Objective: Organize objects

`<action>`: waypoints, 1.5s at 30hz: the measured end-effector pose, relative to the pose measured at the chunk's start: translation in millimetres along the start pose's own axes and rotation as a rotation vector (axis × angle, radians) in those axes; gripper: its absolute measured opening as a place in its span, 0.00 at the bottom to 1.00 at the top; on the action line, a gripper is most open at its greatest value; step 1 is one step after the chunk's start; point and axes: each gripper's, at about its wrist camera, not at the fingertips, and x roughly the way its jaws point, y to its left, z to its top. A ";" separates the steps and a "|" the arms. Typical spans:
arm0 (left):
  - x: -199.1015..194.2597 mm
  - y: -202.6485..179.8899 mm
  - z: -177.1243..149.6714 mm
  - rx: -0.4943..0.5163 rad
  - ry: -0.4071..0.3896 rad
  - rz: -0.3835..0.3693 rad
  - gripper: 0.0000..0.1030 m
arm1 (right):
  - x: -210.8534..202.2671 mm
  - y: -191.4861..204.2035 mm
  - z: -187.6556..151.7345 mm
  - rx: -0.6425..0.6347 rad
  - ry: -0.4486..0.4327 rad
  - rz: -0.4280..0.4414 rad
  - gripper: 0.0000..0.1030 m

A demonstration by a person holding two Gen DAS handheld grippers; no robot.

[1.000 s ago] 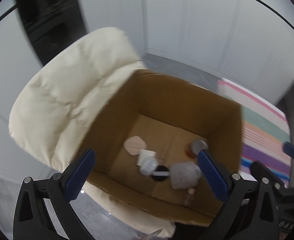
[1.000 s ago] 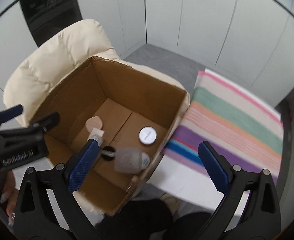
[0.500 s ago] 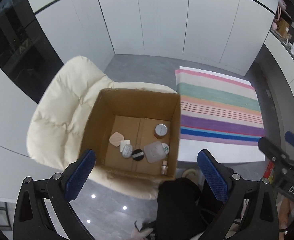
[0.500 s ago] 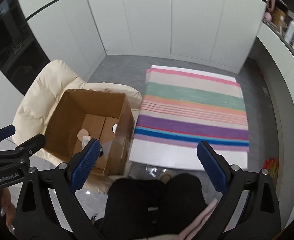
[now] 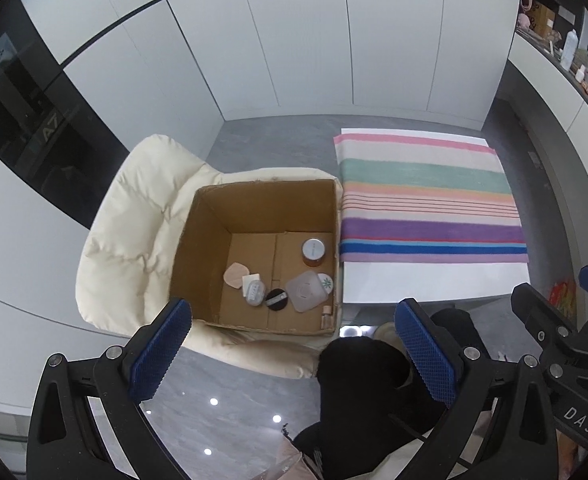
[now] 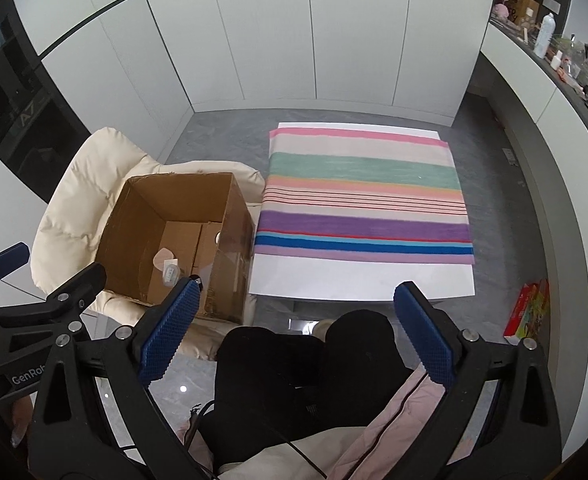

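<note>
Left tongs: the left tongs (image 5: 291, 334) are spread wide and hold nothing, high above the cardboard box (image 5: 197, 240).

Right tongs: the right tongs (image 6: 296, 322) are also wide and empty, above the person's dark-clothed knees (image 6: 302, 360).

Where the things are: small toiletries lie on the box floor, toward its near right corner. They include a silver-lidded amber jar (image 5: 313, 251), a pale rounded-square compact (image 5: 307, 291), a small black round puff (image 5: 275, 299), a peach sponge (image 5: 235, 274) and a tiny bottle (image 5: 326, 315) against the near wall.

Box support: the box sits on a cream padded chair (image 5: 133, 232), touching the left edge of the worktop (image 5: 434, 284).

Handling: the things look light; the jar and bottle are probably hard and slippery (best gripped across their sides), while the sponge should squash.

Open room: the box walls are deep, so entry is from straight above. The worktop, under a striped cloth (image 5: 426, 200), carries nothing else.
</note>
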 end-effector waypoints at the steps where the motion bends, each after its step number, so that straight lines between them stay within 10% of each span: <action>1: -0.3 -0.7 -0.3 0.001 0.000 -0.002 0.99 | -0.8 -0.2 -0.5 -0.001 0.000 0.001 0.96; 45: -5.5 2.8 -4.9 0.000 -0.010 -0.019 0.99 | -6.1 1.1 -5.9 0.009 -0.042 -0.016 0.96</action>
